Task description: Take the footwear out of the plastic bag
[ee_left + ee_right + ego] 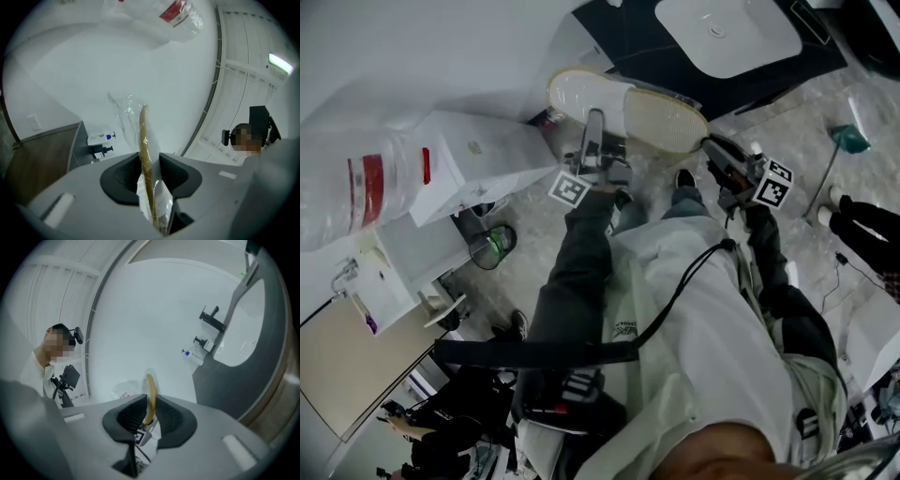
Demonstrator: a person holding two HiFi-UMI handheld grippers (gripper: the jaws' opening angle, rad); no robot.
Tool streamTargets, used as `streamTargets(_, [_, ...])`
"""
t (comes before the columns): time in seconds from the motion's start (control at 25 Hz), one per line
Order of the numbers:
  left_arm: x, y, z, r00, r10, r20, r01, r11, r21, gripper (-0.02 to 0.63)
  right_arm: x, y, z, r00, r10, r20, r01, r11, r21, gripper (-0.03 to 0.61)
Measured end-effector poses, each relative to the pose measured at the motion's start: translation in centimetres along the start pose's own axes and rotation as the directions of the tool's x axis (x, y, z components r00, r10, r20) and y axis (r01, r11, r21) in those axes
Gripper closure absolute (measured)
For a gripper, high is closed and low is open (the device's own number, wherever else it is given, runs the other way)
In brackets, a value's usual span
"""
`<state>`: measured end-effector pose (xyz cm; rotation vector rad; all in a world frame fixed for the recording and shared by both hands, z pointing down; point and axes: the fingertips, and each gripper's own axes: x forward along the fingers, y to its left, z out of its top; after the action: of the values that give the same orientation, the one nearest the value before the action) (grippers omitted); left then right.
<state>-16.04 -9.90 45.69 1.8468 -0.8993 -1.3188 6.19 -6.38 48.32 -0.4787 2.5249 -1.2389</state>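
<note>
A pale slipper (pixel 628 108) with a tan rim is held up sole-first in front of me, wrapped in a clear plastic bag. My left gripper (pixel 594 124) grips its near-left edge, and my right gripper (pixel 710 142) grips its right end. In the left gripper view the tan edge (pixel 144 140) and crinkled film run straight between the jaws of the left gripper (pixel 150 165), whose pads press on them. In the right gripper view the tan rim (pixel 150 392) stands pinched between the ribbed pads of the right gripper (pixel 151 411).
A white basin (pixel 727 33) sits in a dark counter ahead. A white box (pixel 478 164) and a clear bag with a red label (pixel 356 187) lie at the left. Another person's dark shoes (pixel 862 220) stand at the right. A person (pixel 58 352) stands nearby.
</note>
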Motion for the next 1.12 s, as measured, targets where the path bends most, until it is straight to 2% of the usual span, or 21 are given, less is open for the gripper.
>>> streamTargets(0.12, [-1.0, -1.8, 1.7, 0.993, 0.012, 0.119, -0.011, 1.000, -0.007, 0.511, -0.9, 0.7, 2.4, 0.985, -0.032, 0.168, 0.035, 0.999, -0.012, 0.531])
streamTargets(0.2, [-1.7, -2.9, 2.6, 0.987, 0.027, 0.159, -0.032, 0.999, 0.028, 0.512, -1.5, 1.4, 3.1, 0.974, -0.032, 0.224, 0.036, 0.999, -0.014, 0.542])
streamTargets(0.28, [-1.9, -3.7, 3.0, 0.984, 0.028, 0.175, -0.035, 0.999, 0.042, 0.512, -1.3, 2.2, 2.6, 0.983, -0.033, 0.179, 0.042, 0.998, -0.048, 0.549])
streamTargets(0.36, [-1.9, -4.3, 3.3, 0.976, 0.022, 0.217, -0.024, 1.000, 0.006, 0.514, -1.0, 2.5, 1.5, 0.992, -0.050, 0.118, 0.059, 0.995, -0.080, 0.549])
streamTargets(0.48, [-2.5, -5.6, 4.4, 0.952, 0.023, 0.305, -0.017, 1.000, -0.025, 0.514, 0.1, 2.3, -0.9, 0.998, -0.048, 0.051, 0.051, 0.997, -0.058, 0.548])
streamTargets(0.6, [-1.8, -6.8, 5.0, 0.941, 0.007, 0.339, 0.007, 0.999, -0.040, 0.514, 1.8, 3.6, -2.8, 1.000, -0.002, 0.011, 0.003, 0.999, -0.043, 0.455])
streamTargets(0.68, [-1.3, -7.3, 5.1, 0.938, -0.001, 0.347, 0.023, 0.998, -0.059, 0.514, 3.0, 5.2, -3.2, 0.998, 0.057, 0.014, -0.056, 0.997, -0.054, 0.383])
streamTargets(0.8, [-1.3, -7.8, 5.2, 0.939, 0.001, 0.345, 0.021, 0.998, -0.060, 0.514, 4.1, 7.2, -2.5, 0.985, 0.154, 0.076, -0.152, 0.988, -0.027, 0.370])
streamTargets(0.88, [-1.6, -7.9, 5.3, 0.940, 0.007, 0.342, 0.011, 0.999, -0.051, 0.514, 4.3, 8.0, -1.3, 0.975, 0.187, 0.117, -0.184, 0.982, -0.030, 0.370])
streamTargets(1.0, [-2.1, -8.2, 5.5, 0.939, 0.006, 0.343, 0.004, 1.000, -0.030, 0.515, 4.6, 8.6, 0.1, 0.973, 0.192, 0.127, -0.189, 0.981, -0.039, 0.370])
streamTargets(1.12, [-2.3, -8.8, 5.4, 0.943, -0.002, 0.333, 0.000, 1.000, 0.005, 0.515, 5.1, 8.1, 0.6, 0.982, 0.155, 0.112, -0.155, 0.988, 0.000, 0.371])
